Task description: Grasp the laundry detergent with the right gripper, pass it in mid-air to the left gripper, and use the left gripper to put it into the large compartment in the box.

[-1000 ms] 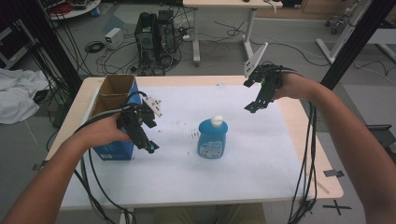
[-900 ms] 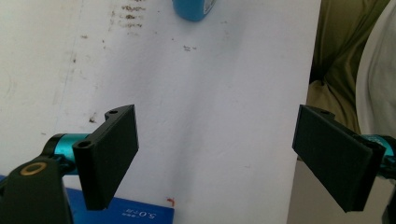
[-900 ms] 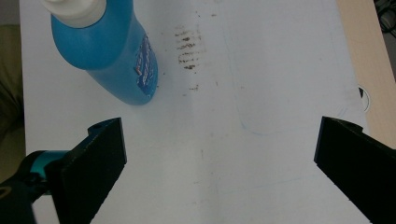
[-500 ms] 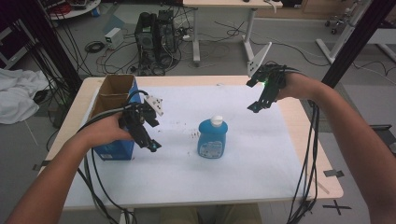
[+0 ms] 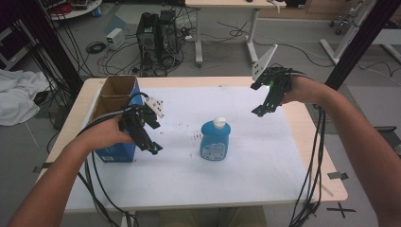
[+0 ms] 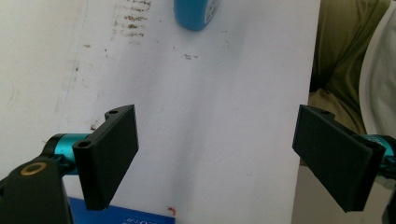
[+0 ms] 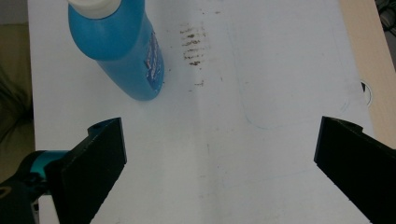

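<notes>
- At the table's (image 5: pixel 283 189) left edge stands an open cardboard box (image 5: pixel 116 94) with blue sides; what it holds, if anything, is hidden from the high view.
- Just beside the box, the left gripper (image 5: pixel 153 147) hangs low over the white sheet, jaws wide apart and holding nothing.
- Near the middle stands the blue bottle (image 5: pixel 215 142), upright, white cap on, touched by neither gripper; its contents cannot be judged.
- Toward the far right, the right gripper (image 5: pixel 259 111) hovers well apart from the bottle, jaws spread wide and empty.
- Risk: a sideways approach could clip the bottle's shoulder and tip it; gripping the tapered top could let it slip.
</notes>
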Demonstrator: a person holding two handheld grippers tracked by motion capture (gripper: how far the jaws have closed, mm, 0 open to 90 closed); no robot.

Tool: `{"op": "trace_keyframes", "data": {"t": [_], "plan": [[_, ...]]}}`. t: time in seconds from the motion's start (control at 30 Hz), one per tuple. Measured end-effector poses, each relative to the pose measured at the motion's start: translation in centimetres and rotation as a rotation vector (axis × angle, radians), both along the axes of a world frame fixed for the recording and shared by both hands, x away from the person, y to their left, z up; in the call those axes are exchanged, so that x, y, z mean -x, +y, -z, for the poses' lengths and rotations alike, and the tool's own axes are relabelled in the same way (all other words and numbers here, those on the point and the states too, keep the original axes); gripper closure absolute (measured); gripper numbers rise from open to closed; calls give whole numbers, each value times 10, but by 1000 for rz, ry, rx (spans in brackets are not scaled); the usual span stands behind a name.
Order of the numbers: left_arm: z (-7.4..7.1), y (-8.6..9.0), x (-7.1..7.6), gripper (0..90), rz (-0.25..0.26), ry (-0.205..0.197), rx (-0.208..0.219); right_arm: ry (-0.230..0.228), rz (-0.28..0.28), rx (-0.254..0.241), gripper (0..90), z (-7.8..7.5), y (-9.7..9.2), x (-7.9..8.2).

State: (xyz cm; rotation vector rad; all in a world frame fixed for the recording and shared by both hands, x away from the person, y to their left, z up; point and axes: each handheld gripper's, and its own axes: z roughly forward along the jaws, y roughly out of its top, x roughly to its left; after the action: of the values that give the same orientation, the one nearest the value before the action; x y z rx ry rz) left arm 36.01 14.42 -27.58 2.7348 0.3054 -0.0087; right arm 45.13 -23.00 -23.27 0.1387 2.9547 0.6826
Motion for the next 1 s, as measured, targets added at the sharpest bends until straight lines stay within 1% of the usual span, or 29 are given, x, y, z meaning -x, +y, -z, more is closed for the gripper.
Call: {"op": "trace_keyframes", "data": {"t": [0.1, 0.13, 0.17, 0.23, 0.3, 0.4, 0.47, 0.5, 0.53, 0.57, 0.6, 0.63, 0.67, 0.7, 0.8, 0.83, 0.87, 0.9, 0.93, 0.97, 1.0], "plan": [[1, 1, 0, 144, 1, -1, 2, 3, -5, 0, 12, 1, -1, 2], [0, 1, 0, 144, 11, 1, -6, 4, 1, 2, 12, 2, -1, 4], [0, 1, 0, 144, 11, 1, -6, 4, 1, 2, 12, 2, -1, 4], [1, 1, 0, 144, 7, -2, 2, 12, 5, -14, 12, 4, -3, 7], [1, 1, 0, 145, 11, -1, 5, 11, 2, -17, 12, 4, -3, 9], [1, 0, 2, 145, -1, -5, 15, 15, 8, -24, 12, 7, -5, 13], [1, 0, 3, 144, -6, -9, 21, 22, 23, -27, 12, 8, -6, 17], [0, 0, 3, 145, -3, -6, 15, 17, 16, -35, 12, 8, -7, 18], [-1, 1, 2, 144, 21, -17, -7, 18, 11, -38, 12, 8, -6, 20], [-1, 1, 2, 144, 21, -17, -7, 17, 7, -47, 12, 9, -6, 21], [1, 0, 5, 145, -19, -5, 39, 19, 9, -48, 12, 10, -6, 24], [-1, 1, 3, 145, 11, -14, 10, 18, 4, -54, 12, 11, -6, 26], [1, 1, 4, 145, -8, -12, 23, 15, -1, -64, 12, 12, -6, 27], [1, 1, 4, 145, -8, -12, 23, 15, -1, -64, 12, 12, -6, 27], [1, 0, 4, 144, 0, -14, 21, 22, 0, -92, 12, 18, -7, 32], [1, 0, 4, 145, 0, -14, 21, 23, -3, -97, 12, 20, -8, 34], [1, 0, 3, 144, 9, -6, 13, 26, -8, -99, 12, 22, -8, 34], [1, 0, 3, 144, 9, -6, 13, 30, -2, -99, 12, 24, -8, 36], [2, -1, 3, 145, -1, -9, 22, 33, 0, -102, 12, 26, -9, 37], [2, -1, 2, 144, 12, -2, 16, 35, -3, -109, 12, 28, -9, 37], [2, -1, 2, 144, 21, -9, 10, 40, 2, -118, 12, 30, -9, 38]]}}
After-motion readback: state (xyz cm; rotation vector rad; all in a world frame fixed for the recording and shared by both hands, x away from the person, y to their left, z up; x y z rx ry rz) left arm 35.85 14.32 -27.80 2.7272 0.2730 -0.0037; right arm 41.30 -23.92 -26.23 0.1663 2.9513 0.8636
